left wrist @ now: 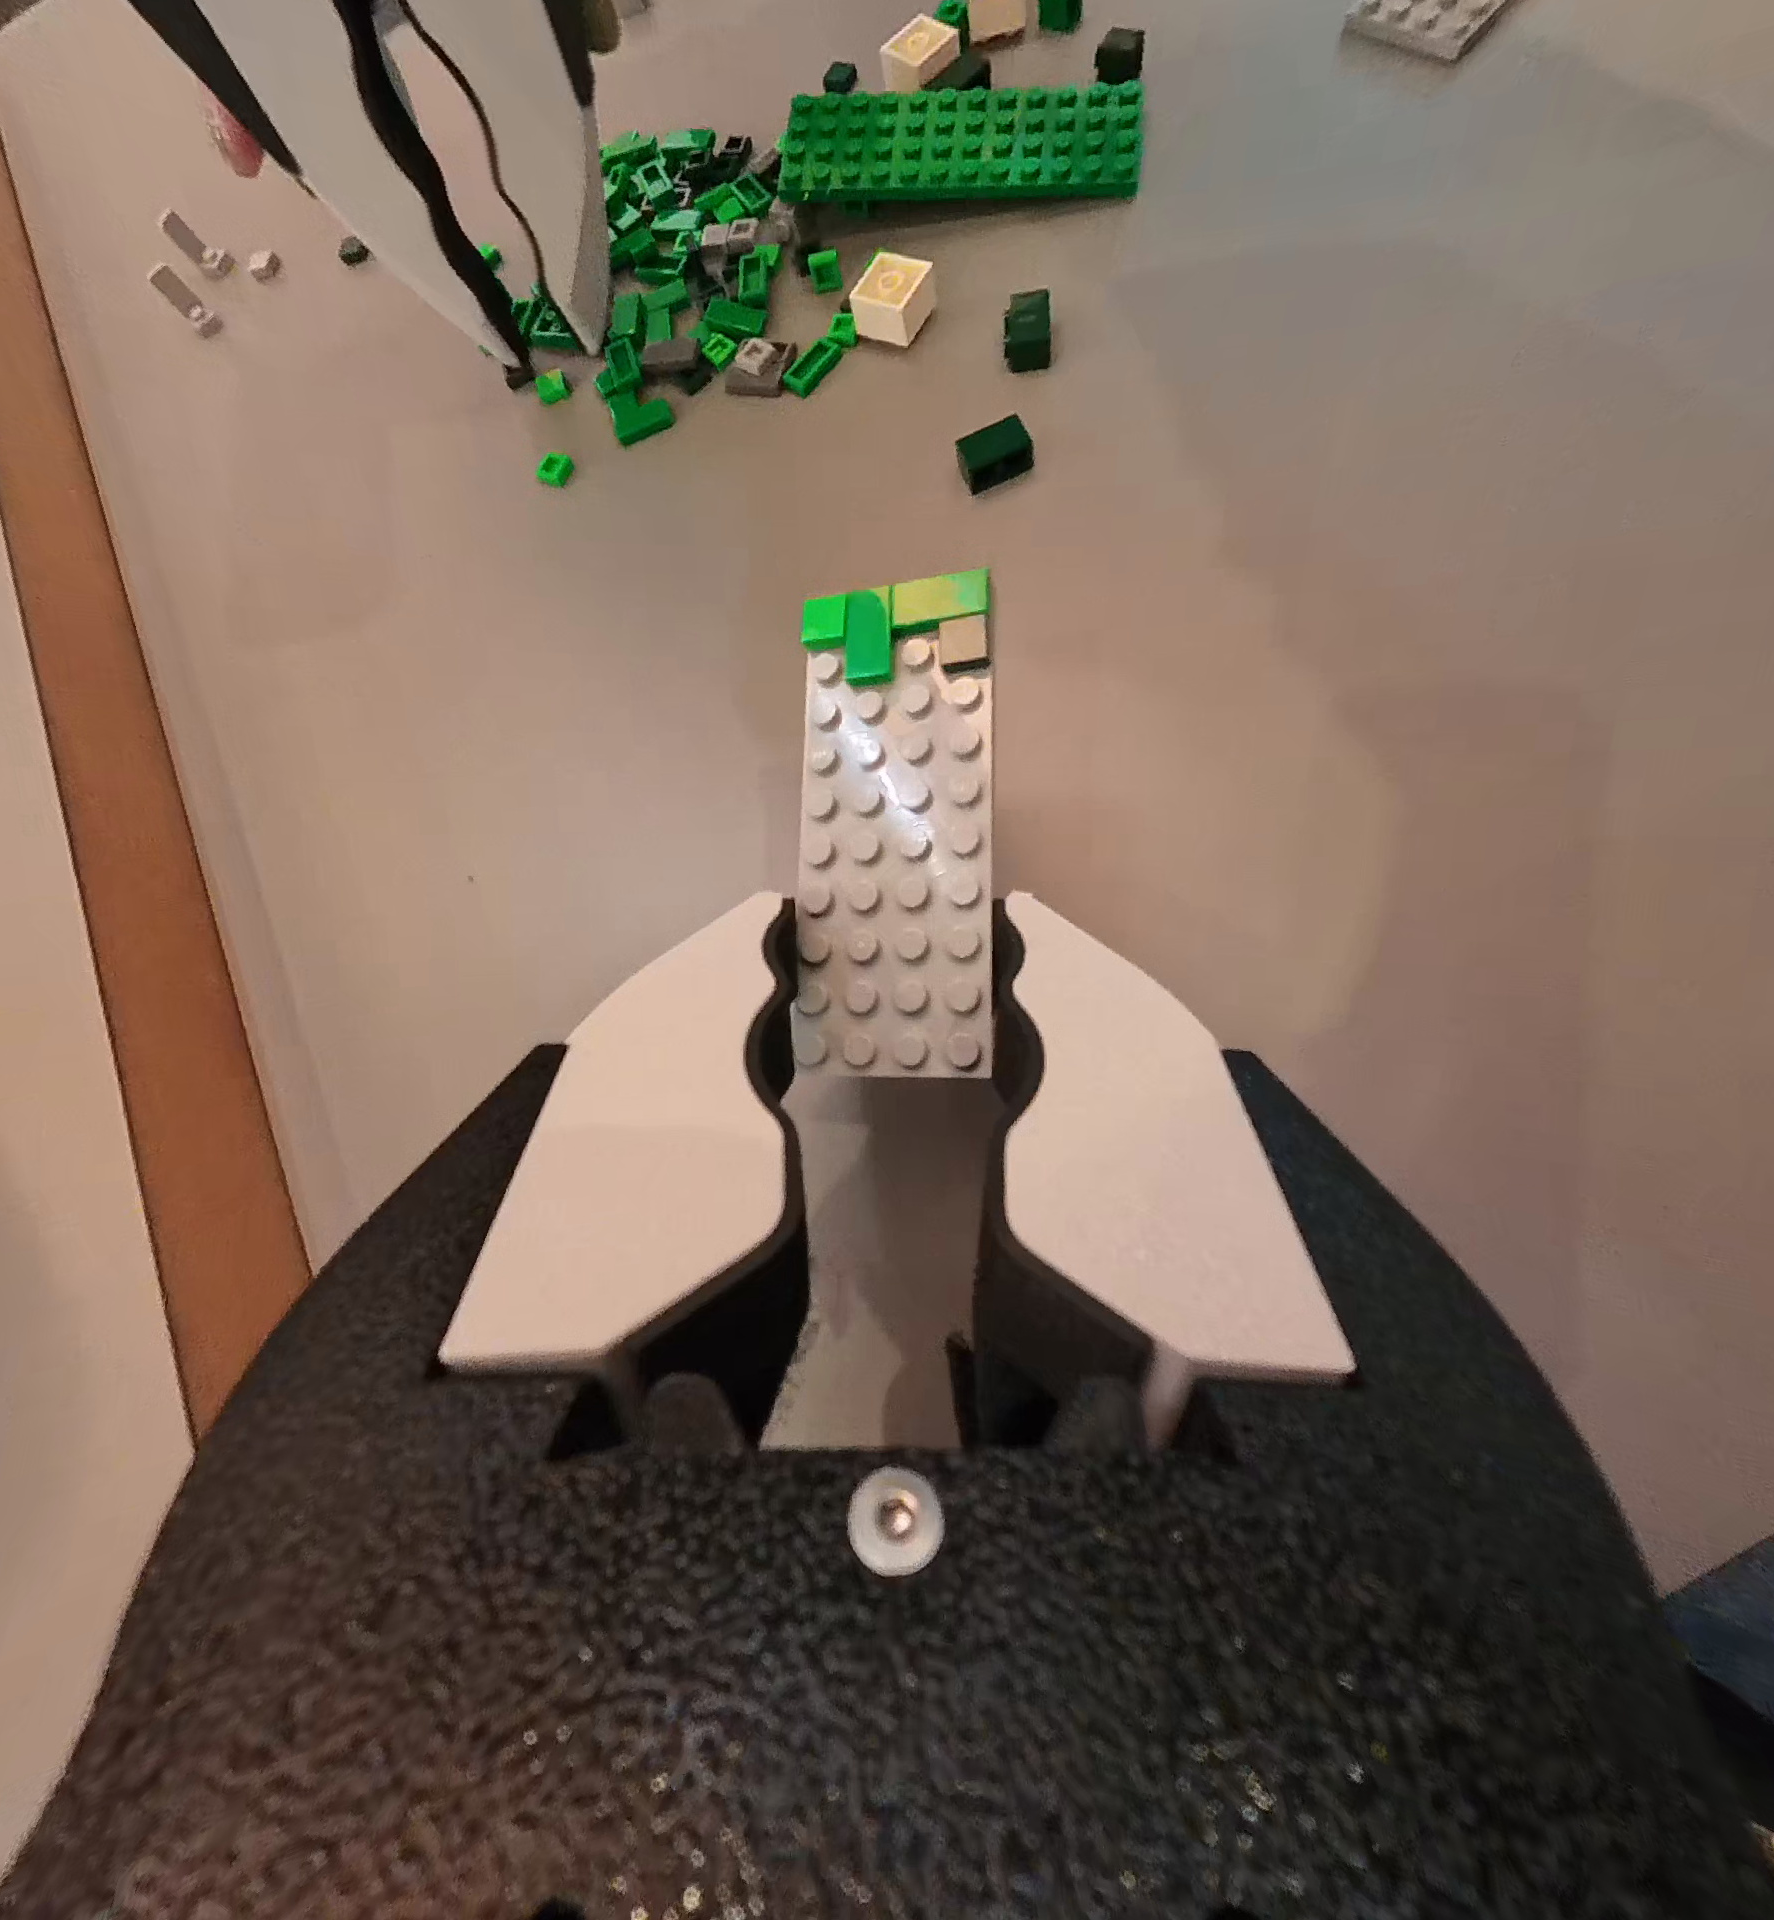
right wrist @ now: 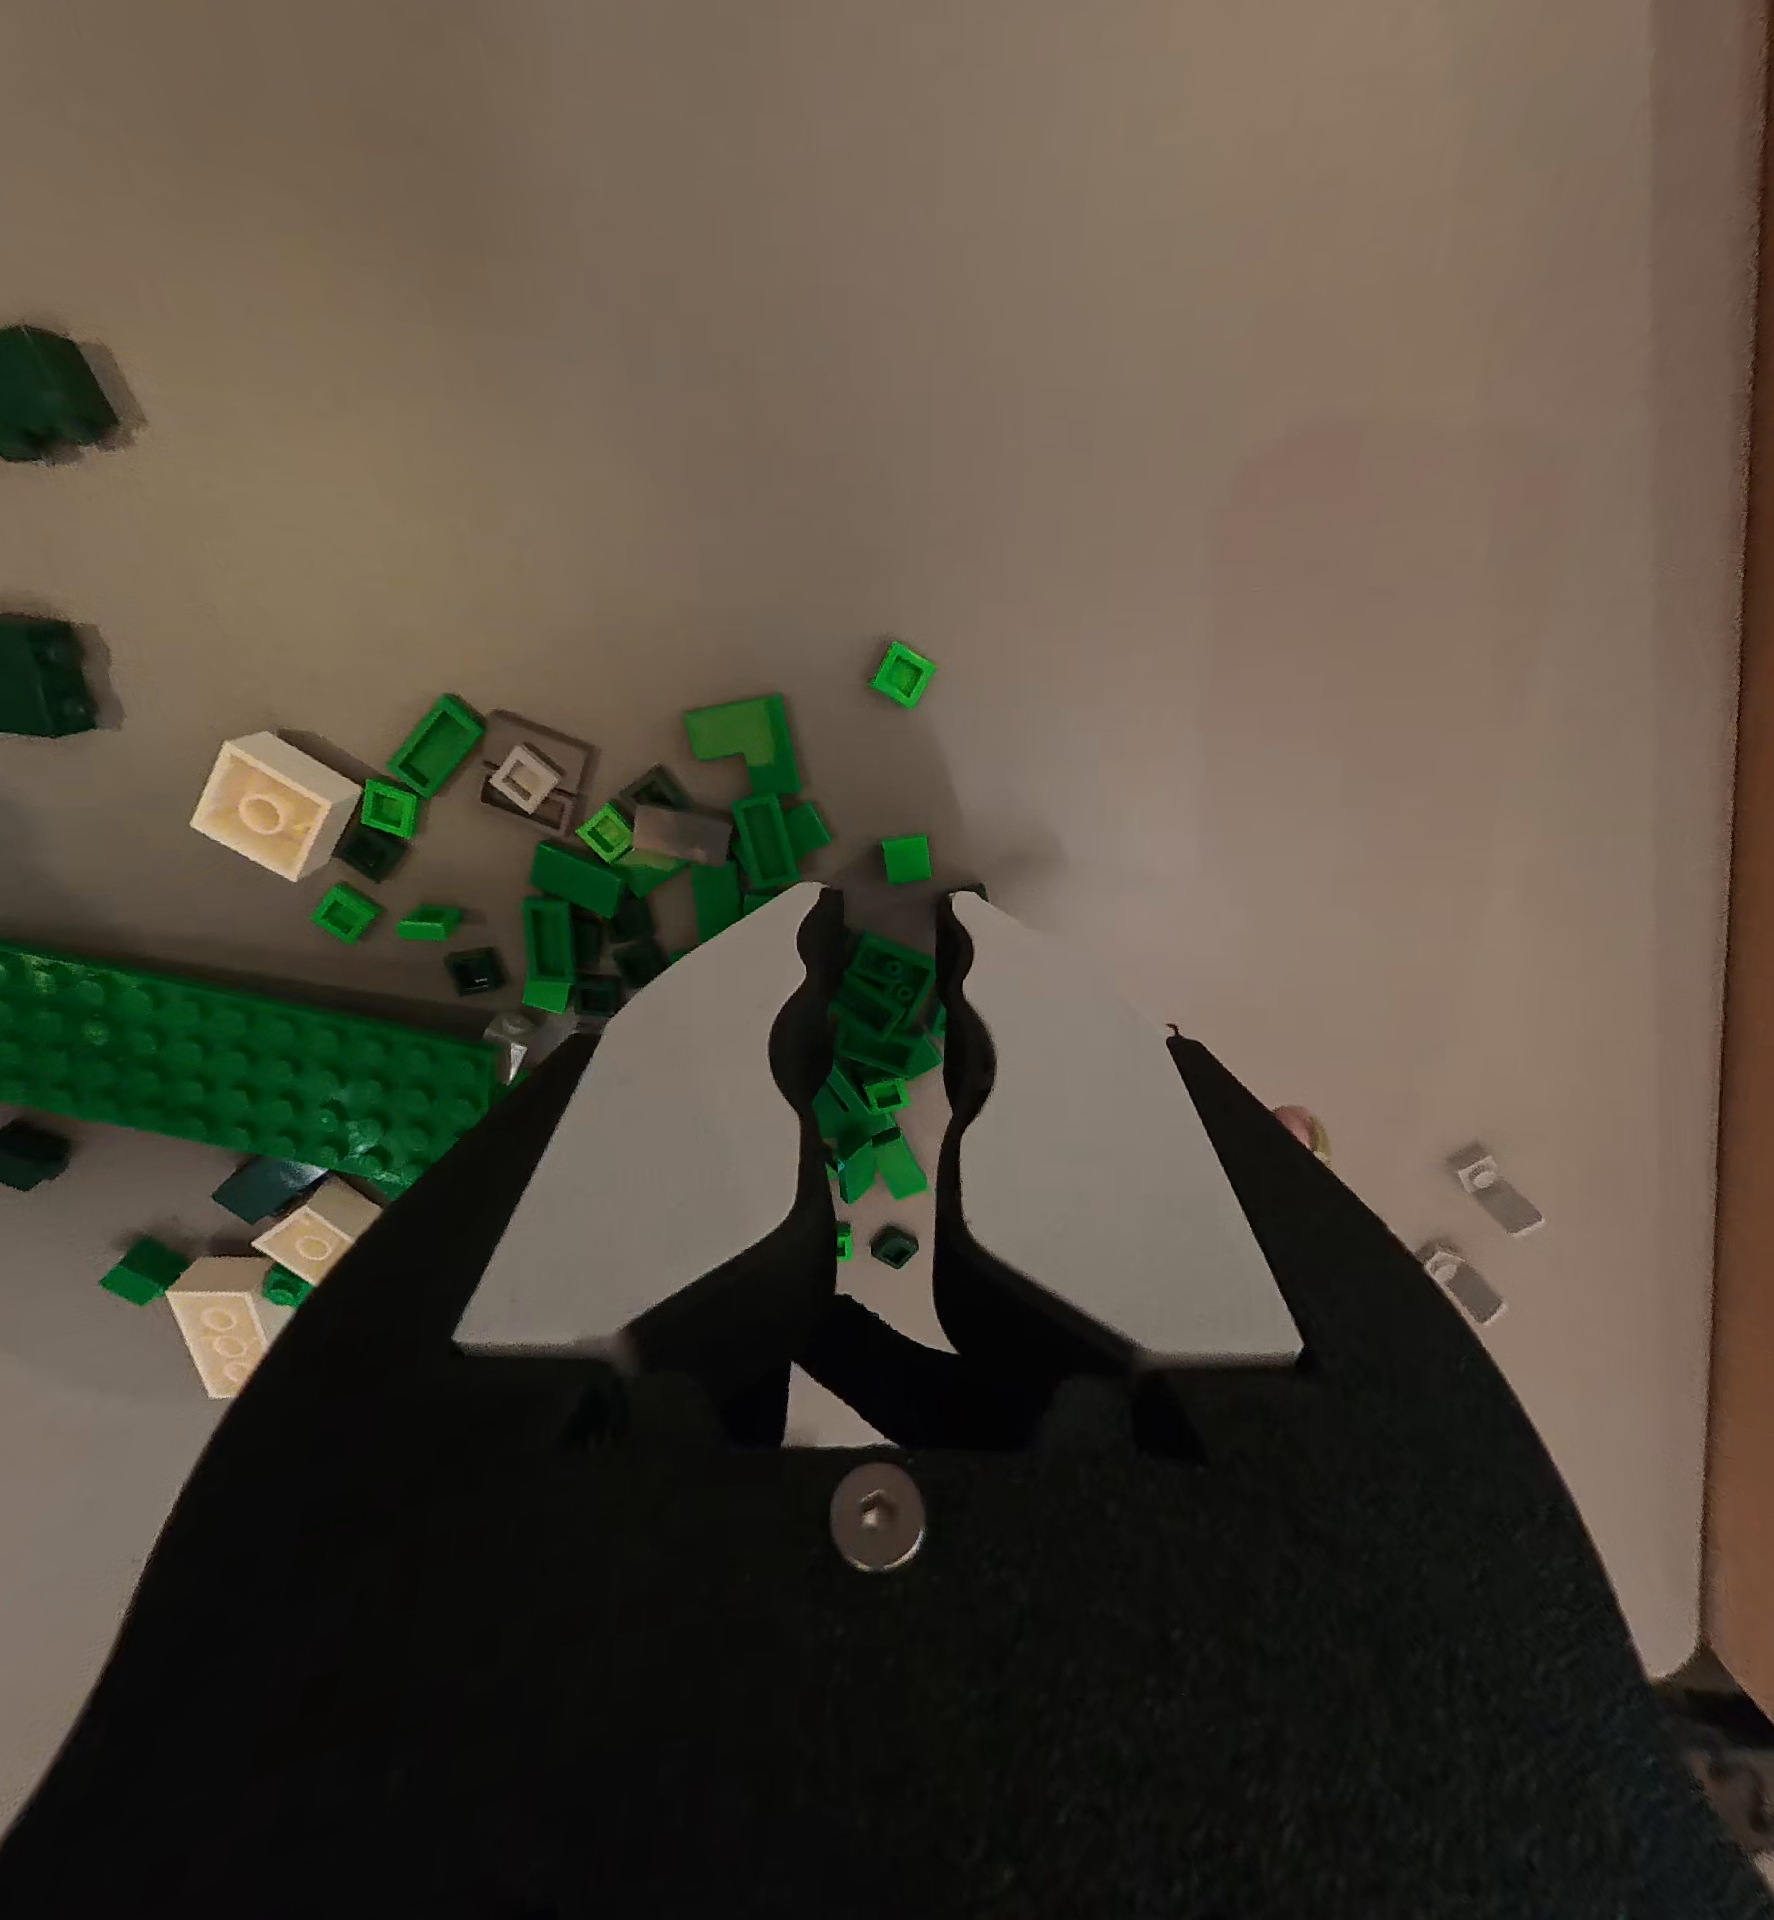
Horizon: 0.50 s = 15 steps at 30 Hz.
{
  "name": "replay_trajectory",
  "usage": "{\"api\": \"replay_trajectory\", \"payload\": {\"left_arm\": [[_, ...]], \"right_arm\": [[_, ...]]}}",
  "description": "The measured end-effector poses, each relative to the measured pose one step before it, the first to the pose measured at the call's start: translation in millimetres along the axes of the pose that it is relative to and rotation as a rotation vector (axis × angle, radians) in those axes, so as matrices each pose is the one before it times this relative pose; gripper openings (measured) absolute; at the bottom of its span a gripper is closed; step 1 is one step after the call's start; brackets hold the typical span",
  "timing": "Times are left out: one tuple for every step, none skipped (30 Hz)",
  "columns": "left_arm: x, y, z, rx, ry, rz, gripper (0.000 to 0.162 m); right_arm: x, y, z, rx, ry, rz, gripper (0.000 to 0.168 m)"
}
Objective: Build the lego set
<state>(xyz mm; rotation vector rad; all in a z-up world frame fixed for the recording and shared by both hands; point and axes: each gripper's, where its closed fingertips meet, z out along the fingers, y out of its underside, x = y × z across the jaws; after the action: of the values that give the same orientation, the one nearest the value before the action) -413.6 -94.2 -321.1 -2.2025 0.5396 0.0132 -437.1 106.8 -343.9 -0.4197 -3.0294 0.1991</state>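
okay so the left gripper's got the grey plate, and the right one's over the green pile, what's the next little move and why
Probably lower the right gripper and close on one small green tile from the pile. Its jaws are open right over the pile with nothing held, while the left gripper holds the grey plate, tiled only along its far end.

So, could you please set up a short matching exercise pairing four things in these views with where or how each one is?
Things:
1. grey plate
2. long green plate
3. right gripper
4. two small grey pieces

States:
A. lying flat beside the loose pile
B. jaws apart over the green pile
C. alone near the table's wooden edge
D. clamped in the left gripper, tiles on its far end

Pairs: 1-D, 2-A, 3-B, 4-C
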Motion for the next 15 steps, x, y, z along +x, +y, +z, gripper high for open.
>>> {"api": "replay_trajectory", "payload": {"left_arm": [[-0.53,0.01,-0.36,0.0031,-0.0004,-0.0033,0.035],[-0.09,-0.12,-0.26,0.0025,0.0012,-0.0019,0.035],[-0.06,-0.12,-0.12,0.0015,-0.0001,0.0001,0.035],[0.17,-0.08,0.14,0.0003,-0.0004,0.0011,0.035],[0.39,0.12,0.37,-0.0016,0.0012,0.001,0.035],[0.22,0.1,0.38,-0.0018,-0.0008,0.0011,0.035],[-0.17,0.02,0.19,0.0001,-0.0029,0.0016,0.035],[-0.02,-0.02,0.16,0.0,-0.0009,-0.0004,0.035],[-0.24,0.0,-0.14,0.0004,-0.0012,-0.0011,0.035],[-0.52,0.04,-0.16,0.0007,-0.0019,-0.0011,0.035],[-0.33,-0.09,-0.39,0.0011,-0.0013,-0.0008,0.035],[-0.45,-0.33,-0.36,0.0027,-0.0016,-0.0014,0.035],[0.06,-0.55,-0.25,0.0037,0.0009,-0.0013,0.035],[-0.15,-1.2,-0.22,0.0058,-0.0022,0.0003,0.035],[-0.24,-1.46,0.05,0.0057,-0.004,0.0006,0.035]], "right_arm": [[0.1,-0.31,0.59,-0.0043,0.0016,-0.0074,0.016],[-0.13,-1.19,0.36,0.0025,-0.0006,-0.007,0.016],[0.48,-1.17,0.22,0.0014,0.0018,-0.0059,0.016],[0.57,-0.61,0.16,-0.0023,0.0005,-0.0064,0.016],[0.41,-0.53,0.05,-0.0025,-0.0011,-0.0052,0.016],[0.33,-1.2,0.17,0.0019,-0.0009,-0.0052,0.015],[-0.11,-0.99,0.48,0.0007,-0.0038,-0.0046,0.015],[-0.32,-0.51,1.02,-0.0028,-0.0039,-0.004,0.014],[-0.79,-0.42,1.02,-0.0023,-0.0064,-0.0045,0.013],[-0.05,-1.63,0.48,0.0065,-0.0018,0.0008,0.011],[-0.86,-0.73,0.25,0.0011,-0.0066,-0.0006,0.008],[-0.11,-0.16,0.04,-0.0019,-0.002,0.0051,0.007],[0.4,0.22,-0.06,-0.0051,0.0015,0.0127,0.008],[1.57,0.48,-0.56,-0.0059,0.0146,0.0138,0.008],[1.68,-0.37,-1.93,0.0,0.0248,0.0139,0.008]]}}
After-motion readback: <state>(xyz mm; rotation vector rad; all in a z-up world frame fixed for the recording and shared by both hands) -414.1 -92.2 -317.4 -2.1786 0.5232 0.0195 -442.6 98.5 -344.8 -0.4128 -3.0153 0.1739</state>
